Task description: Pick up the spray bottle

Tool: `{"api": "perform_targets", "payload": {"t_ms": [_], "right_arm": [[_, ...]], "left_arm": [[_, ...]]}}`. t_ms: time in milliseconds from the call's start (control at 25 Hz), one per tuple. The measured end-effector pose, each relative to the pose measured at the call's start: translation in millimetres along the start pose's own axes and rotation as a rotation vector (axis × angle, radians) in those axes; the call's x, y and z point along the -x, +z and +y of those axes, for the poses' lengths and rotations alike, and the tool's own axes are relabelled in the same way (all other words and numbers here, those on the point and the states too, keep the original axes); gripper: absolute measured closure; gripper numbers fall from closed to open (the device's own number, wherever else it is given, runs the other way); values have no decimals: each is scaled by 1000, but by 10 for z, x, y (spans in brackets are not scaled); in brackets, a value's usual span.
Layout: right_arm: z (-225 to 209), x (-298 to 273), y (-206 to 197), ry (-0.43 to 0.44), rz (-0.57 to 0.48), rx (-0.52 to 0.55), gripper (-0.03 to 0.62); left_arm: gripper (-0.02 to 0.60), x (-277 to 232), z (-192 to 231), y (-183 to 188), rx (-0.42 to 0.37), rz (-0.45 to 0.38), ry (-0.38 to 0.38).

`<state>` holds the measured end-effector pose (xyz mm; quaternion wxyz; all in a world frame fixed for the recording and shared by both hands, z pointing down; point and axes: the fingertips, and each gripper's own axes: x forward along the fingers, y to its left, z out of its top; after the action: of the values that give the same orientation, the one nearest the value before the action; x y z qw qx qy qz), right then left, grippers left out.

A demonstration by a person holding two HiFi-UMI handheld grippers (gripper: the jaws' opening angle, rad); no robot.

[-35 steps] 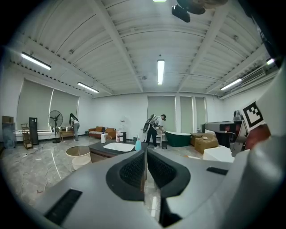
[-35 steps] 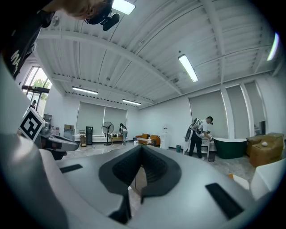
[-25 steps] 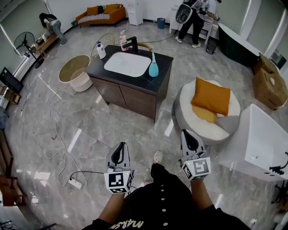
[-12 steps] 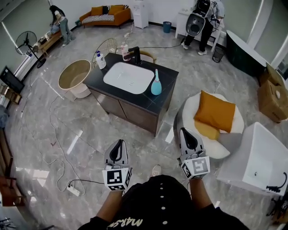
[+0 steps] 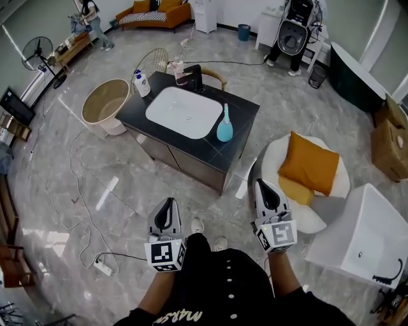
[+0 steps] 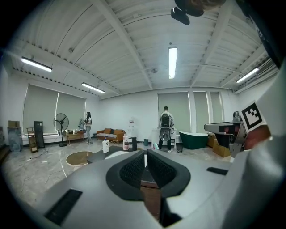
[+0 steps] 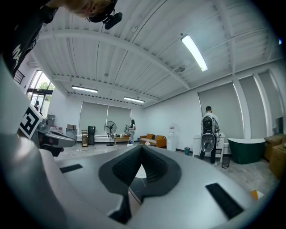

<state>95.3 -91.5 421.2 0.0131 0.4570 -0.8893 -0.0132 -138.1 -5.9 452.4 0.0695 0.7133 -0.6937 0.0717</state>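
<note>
Teal spray bottle (image 5: 224,127) near counter (image 5: 243,113) edge, open floor (image 5: 143,184) ahead, left gripper (image 5: 168,204) and right gripper (image 5: 263,187) fingers closed, empty.

Two grippers, lower middle: left gripper (image 5: 168,205), right gripper (image 5: 262,188). One spray bottle (image 5: 224,125), one basin (image 5: 185,111), one tap (image 5: 194,76). Two other bottles: white bottle (image 5: 138,83), pink bottle (image 5: 178,71). One fan (image 5: 35,57) upper left, one sofa (image 5: 156,13) at the top edge, one cushion (image 5: 310,164), one box (image 5: 390,130) at the right edge

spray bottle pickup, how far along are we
Nothing is done yet: the teal teardrop-shaped spray bottle stands on the dark vanity countertop, untouched. In hand: the left hand-held gripper and right hand-held gripper are shut, empty, short of it. To do: reach it, open, grasp, lift.
</note>
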Motion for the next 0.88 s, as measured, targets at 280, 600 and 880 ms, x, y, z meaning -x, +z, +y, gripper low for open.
{"api": "perform_targets", "payload": {"t_ms": [280,600,880], "right_arm": [[-166,-515,-71,-11,11,-1,599],[-517,-1351,-102,-68,22,21,599],[-693,-2179,-91,-118,38,24,600]], "left_arm": [[554,-593,143,1,9,15,-23],[554,-1575,449,142,8,11,-64],[554,-2373,638,388,10,1,-155]]}}
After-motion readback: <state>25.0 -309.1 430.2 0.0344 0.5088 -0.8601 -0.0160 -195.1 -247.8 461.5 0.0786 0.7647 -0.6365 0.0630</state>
